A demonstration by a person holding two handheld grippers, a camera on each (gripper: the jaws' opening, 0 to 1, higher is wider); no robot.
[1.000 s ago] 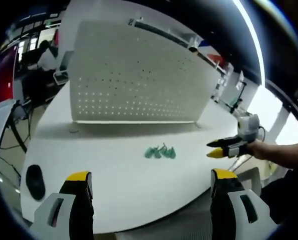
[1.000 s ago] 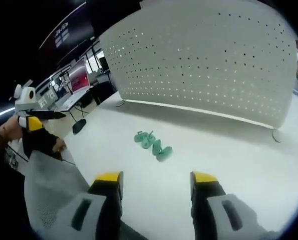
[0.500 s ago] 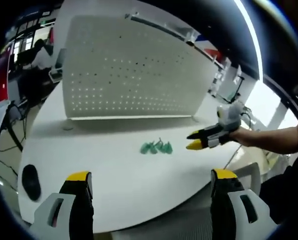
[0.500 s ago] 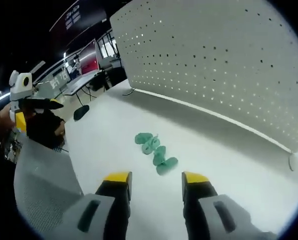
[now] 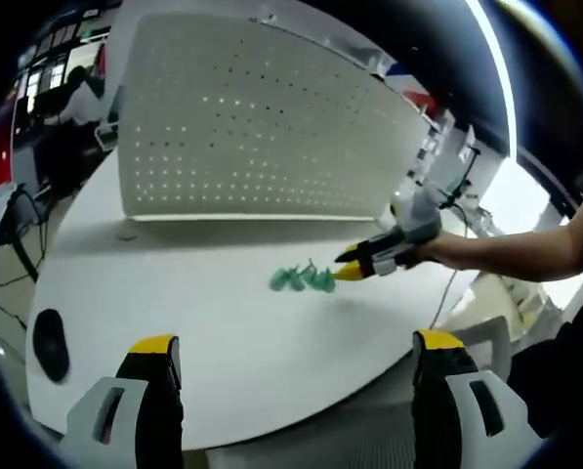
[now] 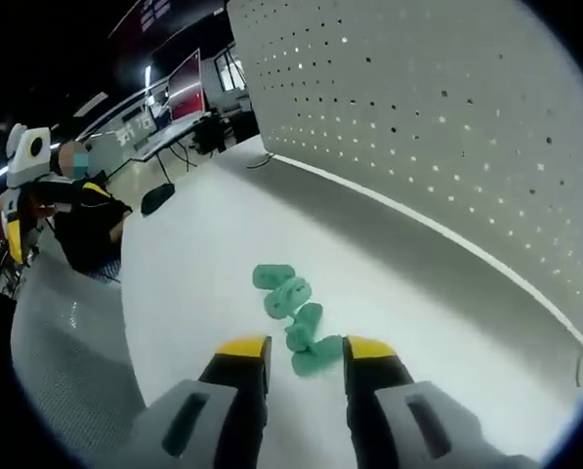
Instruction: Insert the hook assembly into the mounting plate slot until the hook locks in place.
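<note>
Several green plastic hooks (image 5: pixel 306 279) lie in a short row on the white table (image 5: pixel 203 322), in front of the upright white perforated mounting plate (image 5: pixel 252 127). My left gripper (image 5: pixel 296 344) hangs back over the table's near edge, its jaws wide apart and holding nothing. My right gripper (image 5: pixel 353 270) reaches in from the right, its yellow tips at the row's right end. In the right gripper view the hooks (image 6: pixel 289 311) lie just ahead, and the nearest hook (image 6: pixel 315 358) sits at the tips of my right gripper (image 6: pixel 306 350), whose jaws stand a narrow gap apart. The plate (image 6: pixel 447 117) rises behind.
A black mouse (image 5: pixel 47 342) lies on the table's left end. A person's forearm (image 5: pixel 506 254) stretches in from the right. Desks and monitors (image 6: pixel 184 98) stand beyond the table. The table edge (image 6: pixel 125 293) drops off to a grey floor.
My right gripper has come in to the right end of the hook row, and its jaws have narrowed. The left gripper has stayed back and wide open.
</note>
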